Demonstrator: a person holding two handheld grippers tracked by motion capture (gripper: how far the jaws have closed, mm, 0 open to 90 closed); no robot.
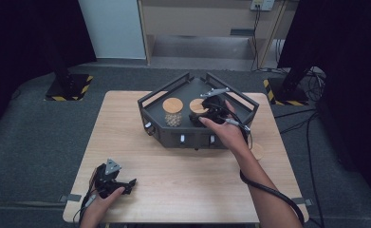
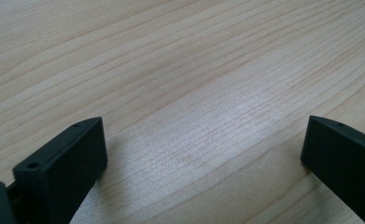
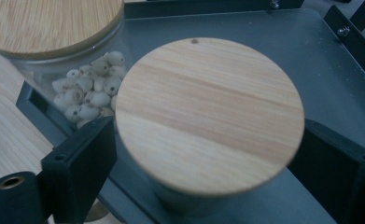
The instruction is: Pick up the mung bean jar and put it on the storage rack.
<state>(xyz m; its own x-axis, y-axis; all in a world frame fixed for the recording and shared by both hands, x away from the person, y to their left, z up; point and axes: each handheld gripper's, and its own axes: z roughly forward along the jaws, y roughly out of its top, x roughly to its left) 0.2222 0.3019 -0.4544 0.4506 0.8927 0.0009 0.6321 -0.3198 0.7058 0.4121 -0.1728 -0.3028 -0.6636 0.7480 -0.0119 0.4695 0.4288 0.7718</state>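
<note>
A dark tray (image 1: 164, 90) with a raised rim stands at the far middle of the wooden table (image 1: 173, 175). Two jars with round wooden lids stand in it. The left jar (image 1: 173, 112) holds pale round seeds (image 3: 87, 89). My right gripper (image 1: 206, 112) reaches down over the right jar (image 1: 197, 105); in the right gripper view its lid (image 3: 208, 93) lies between my two black jaws, which flank it closely, and I see no pad pressing on it. My left gripper (image 1: 132, 182) rests near the front left of the table, its jaws wide apart over bare wood (image 2: 203, 116).
A small round wooden disc (image 1: 257, 151) lies on the table right of the tray, beside my right forearm. The tray's front wall carries small knobs (image 1: 182, 138). Black stands with yellow-striped feet (image 1: 69, 86) sit on the floor beyond the table.
</note>
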